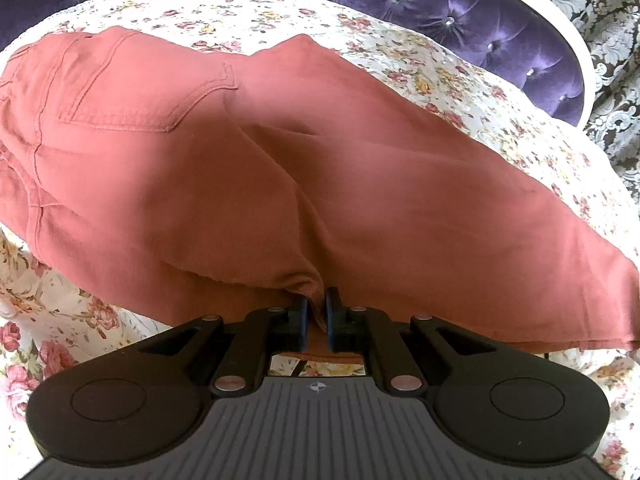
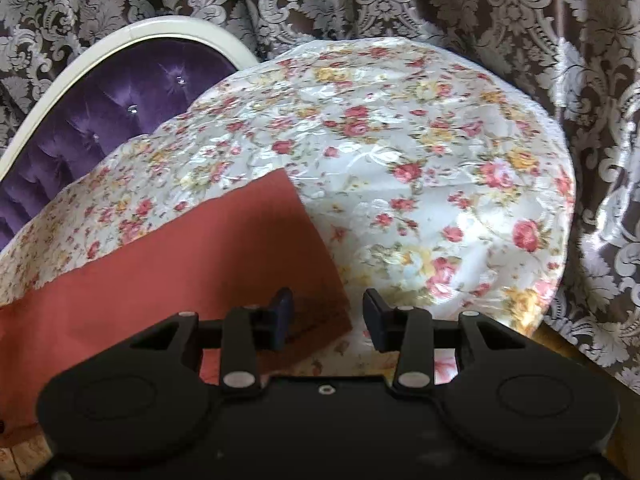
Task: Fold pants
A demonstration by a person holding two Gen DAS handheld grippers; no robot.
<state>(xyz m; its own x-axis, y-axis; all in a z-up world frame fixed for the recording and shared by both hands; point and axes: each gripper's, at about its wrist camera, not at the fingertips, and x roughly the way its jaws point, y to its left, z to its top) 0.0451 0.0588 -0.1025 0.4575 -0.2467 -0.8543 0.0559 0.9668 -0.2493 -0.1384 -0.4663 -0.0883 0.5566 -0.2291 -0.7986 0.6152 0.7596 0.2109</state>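
- Left gripper [image 1: 316, 312] fingers clamp the near edge of the pants [image 1: 240, 168], spread mid-frame over the floral tabletop [image 1: 460, 76]; lift evenly.
- Right gripper [image 2: 328, 316] fingers stand apart over the leg hem [image 2: 316, 280]; pinch both layers before folding.

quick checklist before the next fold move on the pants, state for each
1. Left gripper pinching pants edge: ok, fabric bunched between its shut fingers.
2. Right gripper holding fabric: not ok, open; only its left finger overlaps the leg end.
3. Pants on the floral cloth: ok.
4. Fabric flat: not ok, creases run up from the left grip.
5. Landing area right of the leg end: ok, bare cloth.
6. Layers aligned underneath: cannot tell.
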